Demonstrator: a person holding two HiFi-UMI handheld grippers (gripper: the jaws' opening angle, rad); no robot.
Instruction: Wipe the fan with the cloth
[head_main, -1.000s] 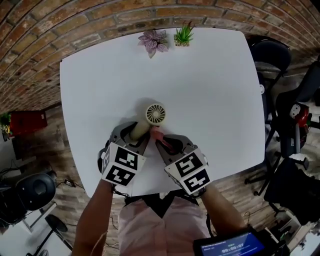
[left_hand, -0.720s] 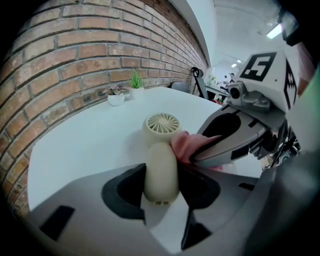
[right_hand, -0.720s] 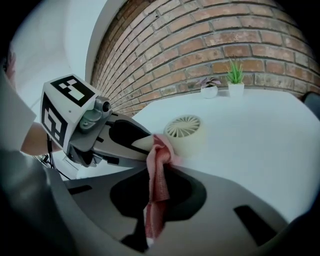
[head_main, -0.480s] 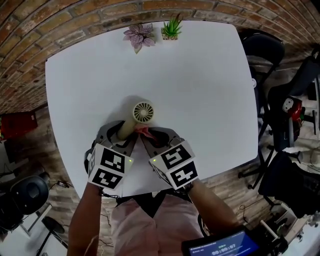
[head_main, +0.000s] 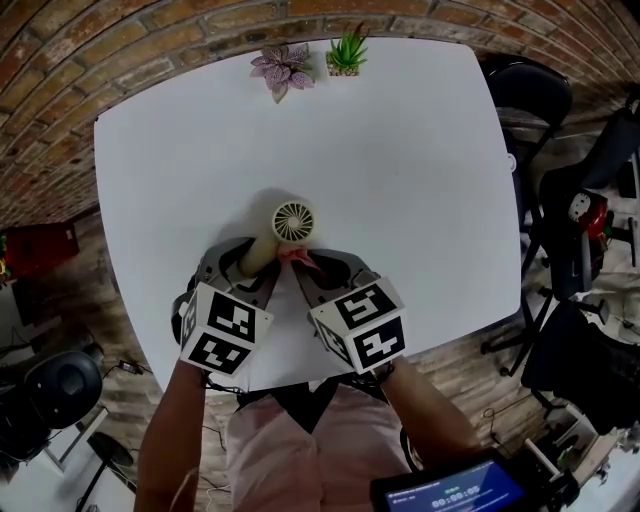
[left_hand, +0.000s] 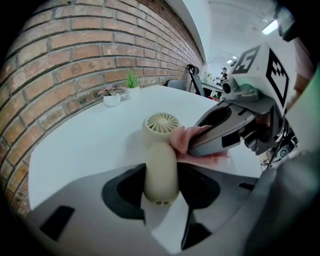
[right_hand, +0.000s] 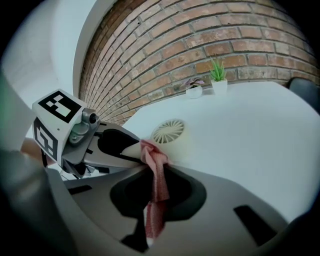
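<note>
We clamp fan handle in left gripper, head pointing away; right gripper pinches cloth against fan's right side.

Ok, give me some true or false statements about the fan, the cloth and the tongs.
The left tongs grip the fan by its handle. True.
The right tongs are empty. False: they hold the pink cloth.
The pink cloth touches the fan just under its head. True.
The pink-leaved plant and the green plant stand right beside the fan. False: they sit at the far edge of the table, well apart from it.
</note>
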